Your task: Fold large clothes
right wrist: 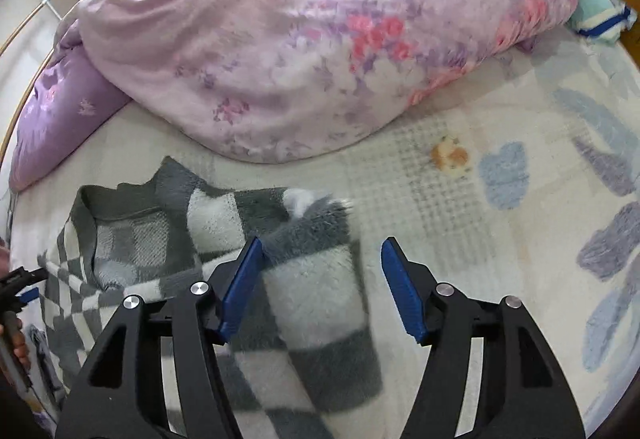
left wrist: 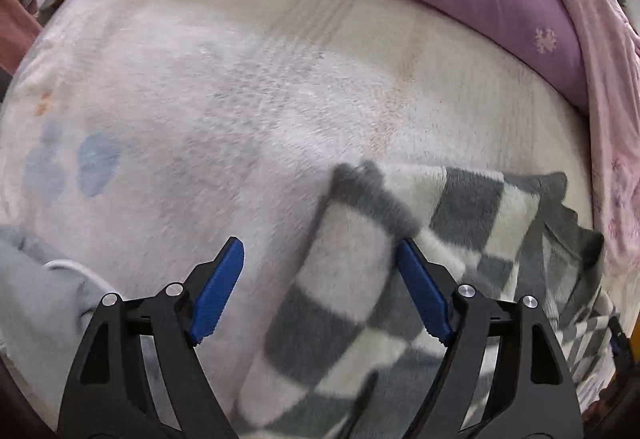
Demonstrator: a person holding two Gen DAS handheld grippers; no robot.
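Bedding fills both views: a pale bed [right wrist: 460, 199] carries a checked garment [right wrist: 320, 299] near its front edge, below the quilt [right wrist: 300, 39]. Both the left gripper [left wrist: 320, 279] and right gripper [right wrist: 322, 275] hover with jaws wide, holding nothing, a folded sleeve lying between each pair, probably ready for the next fold.

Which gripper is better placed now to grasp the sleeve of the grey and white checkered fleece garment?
Right, probably. The open right gripper has the grey and white checkered fleece garment sleeve between its fingers. The open left gripper only reaches its edge, mostly over the pale fleece bed cover.
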